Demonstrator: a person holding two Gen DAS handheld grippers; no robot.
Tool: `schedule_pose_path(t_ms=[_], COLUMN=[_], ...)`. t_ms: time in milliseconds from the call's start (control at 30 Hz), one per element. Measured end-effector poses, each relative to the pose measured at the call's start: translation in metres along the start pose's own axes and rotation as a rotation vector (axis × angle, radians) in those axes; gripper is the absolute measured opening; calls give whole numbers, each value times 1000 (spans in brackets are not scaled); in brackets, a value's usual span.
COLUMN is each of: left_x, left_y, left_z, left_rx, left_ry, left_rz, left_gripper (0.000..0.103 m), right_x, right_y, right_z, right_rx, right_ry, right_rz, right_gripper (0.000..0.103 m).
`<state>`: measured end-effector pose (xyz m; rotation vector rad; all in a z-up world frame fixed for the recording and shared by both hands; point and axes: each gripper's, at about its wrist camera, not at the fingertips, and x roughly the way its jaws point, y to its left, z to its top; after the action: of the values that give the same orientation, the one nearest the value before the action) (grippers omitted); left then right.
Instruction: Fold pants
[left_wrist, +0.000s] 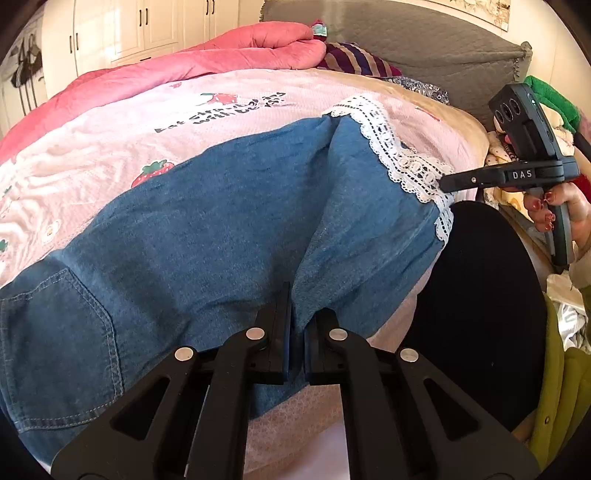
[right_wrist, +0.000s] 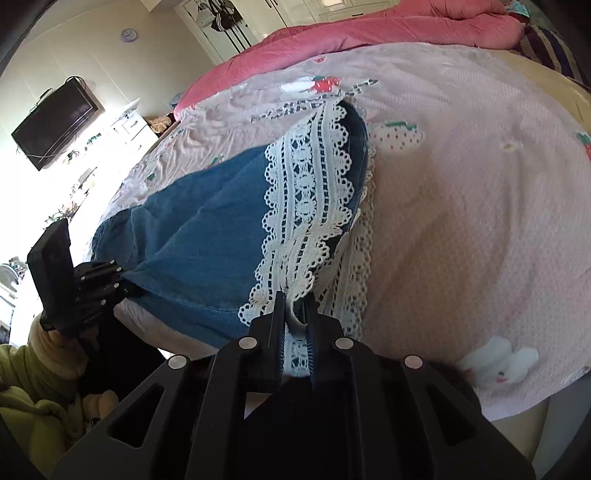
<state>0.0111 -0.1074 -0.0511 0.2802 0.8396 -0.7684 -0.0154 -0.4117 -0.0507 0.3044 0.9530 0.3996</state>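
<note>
the left wrist view is looking close along its fingers (left_wrist: 280, 325) across the pants (left_wrist: 207, 221) toward the headboard (left_wrist: 388, 40). the right wrist view is facing the opposite side, close over the lace hem (right_wrist: 310, 206). both are sharing the pants (right_wrist: 192, 236) and bed (right_wrist: 461, 184).

Blue denim pants (left_wrist: 229, 206) w/ white lace hems (right_wrist: 314, 206), spread flat, near edge lifted
</note>
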Motion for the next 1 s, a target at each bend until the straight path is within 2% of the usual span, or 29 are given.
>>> schedule_pose_path(t_ms=[100, 167, 233, 300, 367, 633, 733, 767, 800, 833, 933, 1000], left_x=[1, 0, 0, 1, 1, 2, 5, 5, 4, 2, -9, -22], left_y=[-1, -2, -2, -4, -5, -17, -19, -20, -20, -20, -21, -22], left_z=[-3, -5, -6, -6, -7, -12, -13, -13, -12, -12, -10, -9], left_rx=[6, 10, 12, 15, 21, 78, 89, 94, 98, 95, 82, 82], left_ry=[9, 12, 15, 17, 20, 35, 46, 45, 44, 43, 24, -1], left_rz=[1, 1, -1, 1, 2, 8, 1, 2, -6, -24, -78, -91], left_gripper=[0, 0, 1, 1, 1, 3, 12, 13, 18, 26, 49, 52], right_x=[-2, -5, -6, -7, -2, 4, 0, -2, -8, -12, -38, -47], right_y=[1, 2, 1, 2, 5, 11, 12, 13, 15, 17, 24, 30], right_z=[-2, -5, -7, -8, -10, -17, -16, -16, -13, -11, 5, 18], right_rx=[-1, -6, -4, -22, -50, -109, -95, -99, -108, -113, -128, -144], right_ry=[14, 22, 22, 30, 68, 135, 156, 154, 141, 128, 39, -20], right_rz=[3, -5, 2, -21, -77, -173, -162, -168, -179, -187, -204, -200], right_gripper=[15, 25, 30, 30, 19, 18, 23, 30, 35, 47, 55, 59])
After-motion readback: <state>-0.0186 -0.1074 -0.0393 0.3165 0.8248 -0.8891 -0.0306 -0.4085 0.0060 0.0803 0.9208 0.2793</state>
